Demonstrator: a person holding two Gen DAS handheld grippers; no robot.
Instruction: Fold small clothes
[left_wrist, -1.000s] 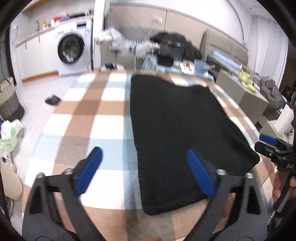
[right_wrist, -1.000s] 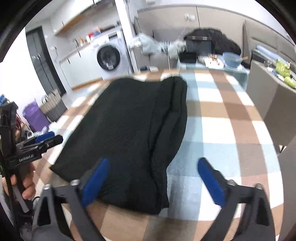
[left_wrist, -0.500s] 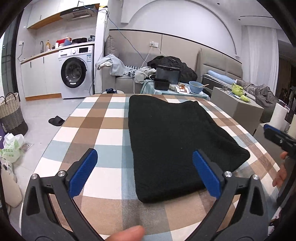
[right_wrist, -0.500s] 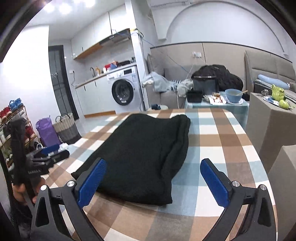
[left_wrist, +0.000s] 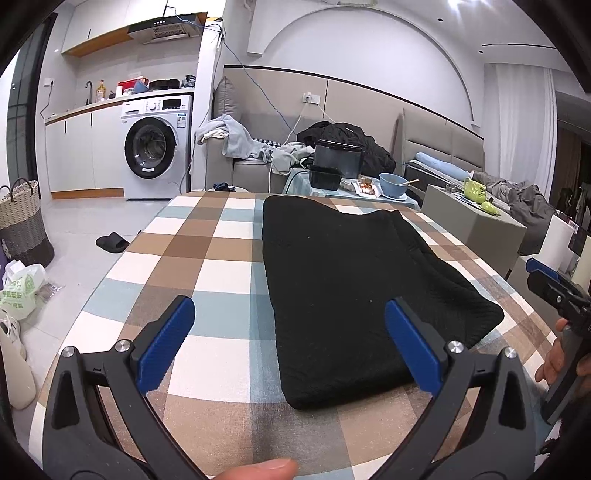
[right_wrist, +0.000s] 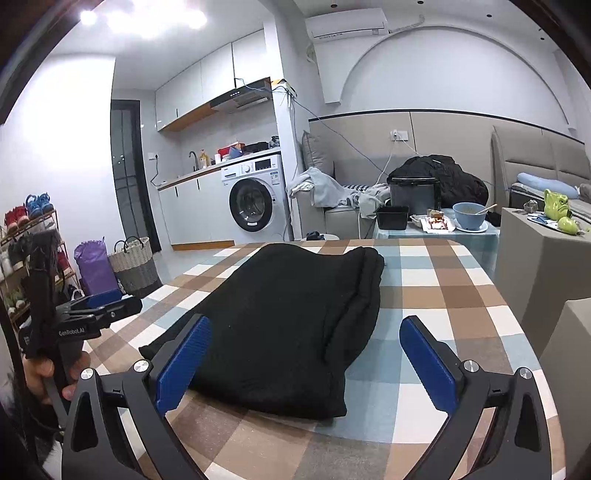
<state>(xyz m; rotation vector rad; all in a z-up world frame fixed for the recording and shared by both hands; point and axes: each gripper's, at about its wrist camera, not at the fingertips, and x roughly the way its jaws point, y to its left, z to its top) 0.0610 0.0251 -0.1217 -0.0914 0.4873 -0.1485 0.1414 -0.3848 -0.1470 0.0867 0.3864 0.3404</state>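
A black knit garment (left_wrist: 351, 280) lies folded lengthwise on the checked table (left_wrist: 207, 258); it also shows in the right wrist view (right_wrist: 295, 325), its folded layers along the right side. My left gripper (left_wrist: 291, 343) is open and empty, held back above the table's near edge at the garment's near left corner. My right gripper (right_wrist: 306, 362) is open and empty, above the near edge at the garment's near end. Each gripper shows at the edge of the other's view: the right one (left_wrist: 554, 284) and the left one (right_wrist: 96, 310).
A side table (left_wrist: 354, 188) with a black box, a blue bowl and food stands past the far edge. A grey cabinet (left_wrist: 476, 229) is at the right. A washing machine (left_wrist: 155, 147), a woven basket (left_wrist: 22, 221) and a slipper (left_wrist: 112, 242) are on the left.
Both grippers have pulled back and lifted away from the garment, and the views have tilted up toward the room. The garment has not moved.
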